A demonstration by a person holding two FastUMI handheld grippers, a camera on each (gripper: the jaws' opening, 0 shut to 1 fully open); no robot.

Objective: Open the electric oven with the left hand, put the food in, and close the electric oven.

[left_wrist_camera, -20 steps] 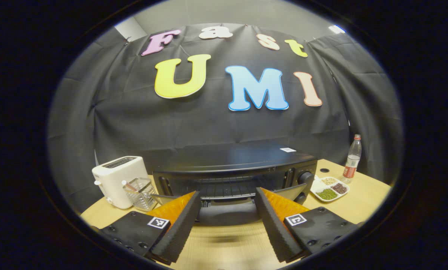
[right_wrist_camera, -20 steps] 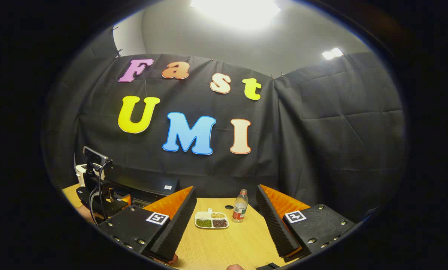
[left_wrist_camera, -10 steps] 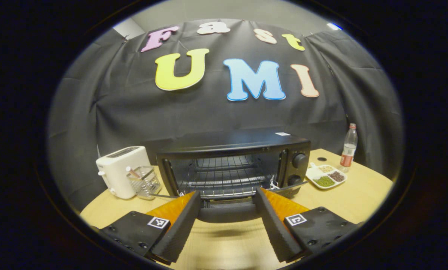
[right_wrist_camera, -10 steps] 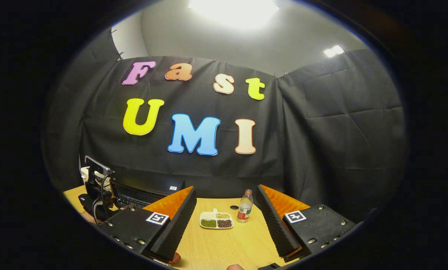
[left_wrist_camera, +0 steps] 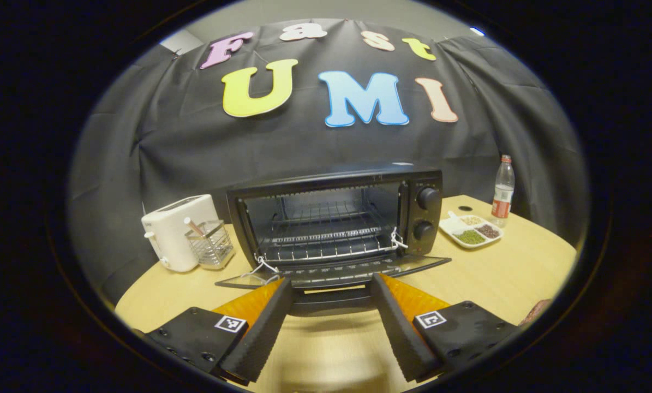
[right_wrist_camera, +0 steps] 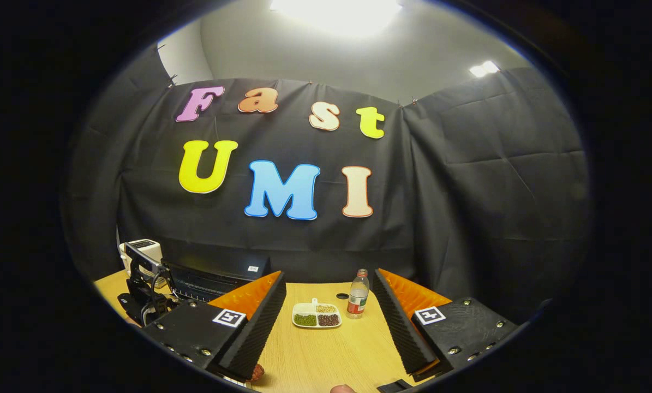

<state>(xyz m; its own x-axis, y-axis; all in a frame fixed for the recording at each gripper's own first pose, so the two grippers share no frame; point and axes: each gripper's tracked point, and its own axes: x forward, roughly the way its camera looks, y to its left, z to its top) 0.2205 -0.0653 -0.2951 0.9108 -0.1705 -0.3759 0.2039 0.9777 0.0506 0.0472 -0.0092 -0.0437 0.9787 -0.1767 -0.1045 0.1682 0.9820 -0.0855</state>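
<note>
In the left gripper view, the electric oven (left_wrist_camera: 336, 218) is sitting in the middle of the frame with its door (left_wrist_camera: 331, 275) hanging open. The left gripper (left_wrist_camera: 331, 305) is spreading wide around the door's handle (left_wrist_camera: 331, 299), near the bottom. In the right gripper view, the right gripper (right_wrist_camera: 328, 327) is gaping wide above the table (right_wrist_camera: 326, 355), holding nothing.

Left gripper (left_wrist_camera: 331, 284) low and level, fingers spread wide either side of the door handle (left_wrist_camera: 330, 299), not pressing it; right gripper (right_wrist_camera: 328, 284) likewise wide open, held level, nothing between its fingers.
</note>
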